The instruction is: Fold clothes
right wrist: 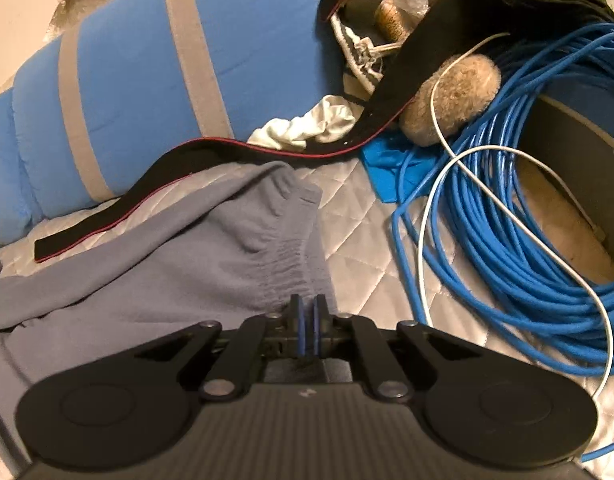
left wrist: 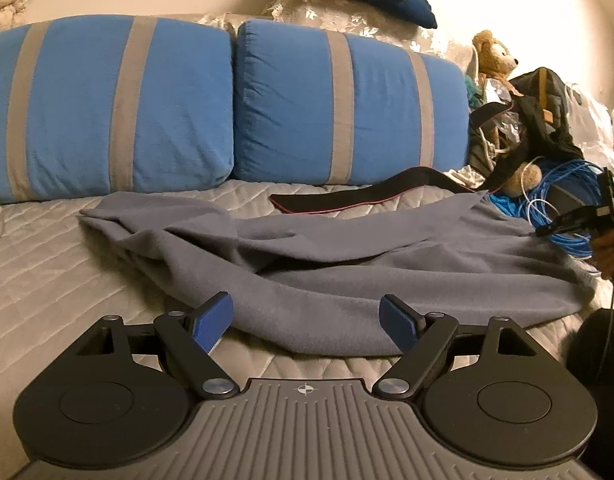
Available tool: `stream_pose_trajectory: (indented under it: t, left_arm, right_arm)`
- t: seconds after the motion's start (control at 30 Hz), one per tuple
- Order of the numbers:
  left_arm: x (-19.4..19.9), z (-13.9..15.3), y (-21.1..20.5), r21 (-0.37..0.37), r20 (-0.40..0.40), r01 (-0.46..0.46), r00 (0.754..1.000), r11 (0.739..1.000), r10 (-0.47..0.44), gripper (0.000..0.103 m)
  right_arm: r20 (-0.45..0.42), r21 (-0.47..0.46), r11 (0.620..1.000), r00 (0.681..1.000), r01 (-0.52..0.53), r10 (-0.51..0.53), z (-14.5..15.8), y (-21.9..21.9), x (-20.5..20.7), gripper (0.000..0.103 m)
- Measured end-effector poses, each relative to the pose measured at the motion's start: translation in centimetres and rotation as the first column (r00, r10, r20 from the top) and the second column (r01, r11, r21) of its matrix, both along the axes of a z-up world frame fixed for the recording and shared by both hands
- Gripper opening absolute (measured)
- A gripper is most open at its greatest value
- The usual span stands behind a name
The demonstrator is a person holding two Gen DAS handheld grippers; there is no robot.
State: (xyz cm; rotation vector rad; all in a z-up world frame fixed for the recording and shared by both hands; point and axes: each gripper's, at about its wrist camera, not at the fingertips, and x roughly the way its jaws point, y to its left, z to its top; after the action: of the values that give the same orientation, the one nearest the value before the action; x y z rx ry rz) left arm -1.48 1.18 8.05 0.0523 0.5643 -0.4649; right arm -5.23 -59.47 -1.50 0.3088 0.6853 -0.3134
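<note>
A grey fleece garment (left wrist: 347, 264) lies crumpled across the quilted bed. My left gripper (left wrist: 307, 324) stands open, its blue pads (left wrist: 211, 324) spread wide just above the garment's near edge, nothing between them. In the right wrist view my right gripper (right wrist: 307, 312) is shut, and the garment's ribbed hem (right wrist: 283, 256) bunches in wrinkles into the closed pads. The left wrist view shows the right gripper (left wrist: 545, 232) in a hand at the garment's far right end.
Two blue pillows with grey stripes (left wrist: 147, 104) line the back of the bed (left wrist: 39, 280). A black strap with red edging (right wrist: 119, 212) lies behind the garment. A coil of blue cable (right wrist: 519, 208), a white wire, a plush toy (left wrist: 495, 56) and bags crowd the right side.
</note>
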Motion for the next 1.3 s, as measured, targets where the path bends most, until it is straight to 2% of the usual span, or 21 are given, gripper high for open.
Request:
stream_pose_trajectory:
  t: [0.23, 0.33, 0.43, 0.5, 0.53, 0.57, 0.77, 0.9, 1.0, 1.17, 1.23, 1.3]
  left_arm:
    - [-0.3, -0.2, 0.2, -0.007, -0.009, 0.016, 1.000, 1.000, -0.016, 0.080]
    - [-0.1, -0.6, 0.5, -0.006, -0.026, 0.009, 1.000, 1.000, -0.009, 0.080]
    - [0.0, -0.8, 0.9, -0.016, -0.038, 0.008, 0.999, 1.000, -0.009, 0.080]
    - [0.1, -1.0, 1.1, -0.018, -0.043, 0.012, 0.999, 1.000, -0.012, 0.080]
    - [0.0, -1.2, 1.2, -0.017, -0.047, 0.015, 0.999, 1.000, -0.015, 0.080]
    - [0.0, -1.3, 1.3, -0.016, -0.050, 0.017, 0.999, 1.000, -0.018, 0.080]
    - [-0.2, -2.1, 2.2, -0.017, -0.063, 0.021, 0.998, 1.000, -0.022, 0.080]
    - [-0.4, -2.3, 2.7, -0.023, -0.072, 0.019, 0.997, 1.000, -0.021, 0.080]
    - [-0.3, -2.4, 2.8, -0.029, -0.088, 0.021, 0.996, 0.999, -0.023, 0.080]
    - [-0.5, -2.4, 2.6, -0.026, -0.088, 0.034, 0.995, 0.999, -0.036, 0.080]
    - [-0.6, -2.5, 2.4, -0.019, -0.086, 0.040, 0.995, 0.999, -0.041, 0.080]
    - [-0.7, -2.6, 2.2, -0.011, -0.088, 0.043, 0.995, 0.999, -0.044, 0.080]
  right_arm:
    - [-0.040, -0.008, 0.999, 0.998, 0.047, -0.047, -1.3, -0.9, 1.3, 0.003]
    - [-0.053, -0.004, 0.998, 0.996, 0.066, -0.066, -2.0, -0.9, 1.5, 0.007]
    - [-0.077, -0.001, 0.999, 0.996, 0.053, -0.053, -1.3, -0.5, 1.3, 0.039]
    - [-0.079, -0.012, 1.000, 0.997, 0.010, -0.011, -0.4, 0.1, 0.7, 0.052]
    - [-0.079, -0.031, 0.999, 0.997, -0.007, 0.005, 0.2, 0.5, 0.1, 0.066]
    - [-0.075, -0.048, 0.999, 0.997, -0.026, 0.023, 0.8, 1.0, -0.6, 0.074]
    - [-0.062, -0.112, 0.988, 0.993, -0.110, 0.103, 3.9, 2.7, -5.4, 0.090]
    - [-0.126, -0.201, 0.967, 0.983, -0.158, 0.135, 4.3, 3.5, -8.6, 0.098]
    - [-0.182, -0.287, 0.934, 0.969, -0.213, 0.165, 3.9, 4.1, -10.7, 0.100]
    - [-0.274, -0.406, 0.852, 0.934, -0.330, 0.231, 2.4, 5.7, -13.8, 0.101]
    - [-0.309, -0.476, 0.791, 0.915, -0.384, 0.258, 1.4, 6.6, -14.5, 0.101]
    - [-0.353, -0.544, 0.712, 0.891, -0.443, 0.285, 0.1, 7.5, -15.0, 0.101]
